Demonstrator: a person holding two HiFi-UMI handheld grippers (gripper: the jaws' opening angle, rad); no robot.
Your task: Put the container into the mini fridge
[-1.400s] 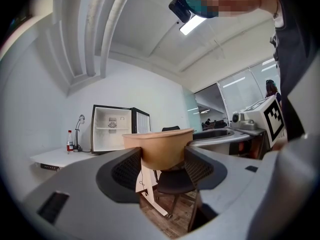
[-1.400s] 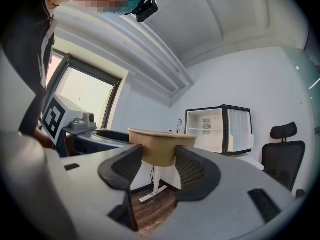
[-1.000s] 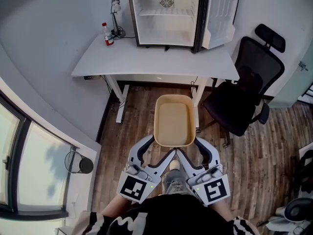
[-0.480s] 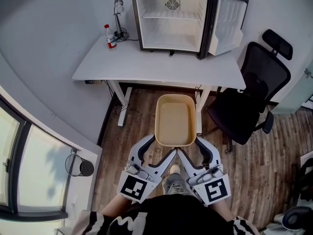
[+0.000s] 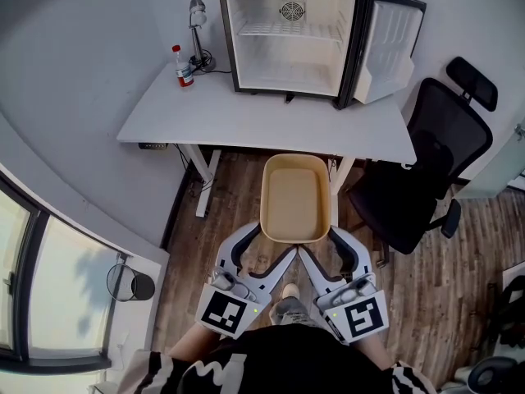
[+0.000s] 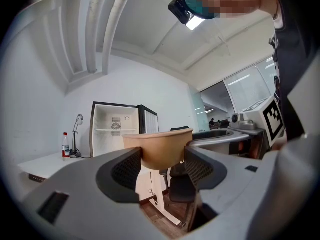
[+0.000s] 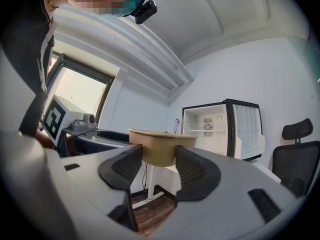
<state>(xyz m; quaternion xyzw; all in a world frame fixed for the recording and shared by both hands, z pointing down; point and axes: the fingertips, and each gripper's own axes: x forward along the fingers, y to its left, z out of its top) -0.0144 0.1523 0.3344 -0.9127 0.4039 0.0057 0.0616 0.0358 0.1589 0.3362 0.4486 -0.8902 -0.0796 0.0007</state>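
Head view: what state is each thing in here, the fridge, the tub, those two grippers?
Mini fridge: door wide open, inside empty.
Container: upright, empty, held in the air short of the desk.
Left gripper: shut on the container.
Right gripper: shut on the container.
Bottle: upright, capped, on the desk.
Desk lamp: upright; lit or not, cannot tell.
Office chair: unoccupied.

Ahead of you stands a white desk (image 5: 271, 125). On it, at the back, sits an open mini fridge (image 5: 287, 35). Left of the fridge are a red-capped bottle (image 5: 178, 64) and a small lamp (image 5: 197, 31). A black chair (image 5: 422, 167) stands on the wood floor (image 5: 238, 208), right of the desk.
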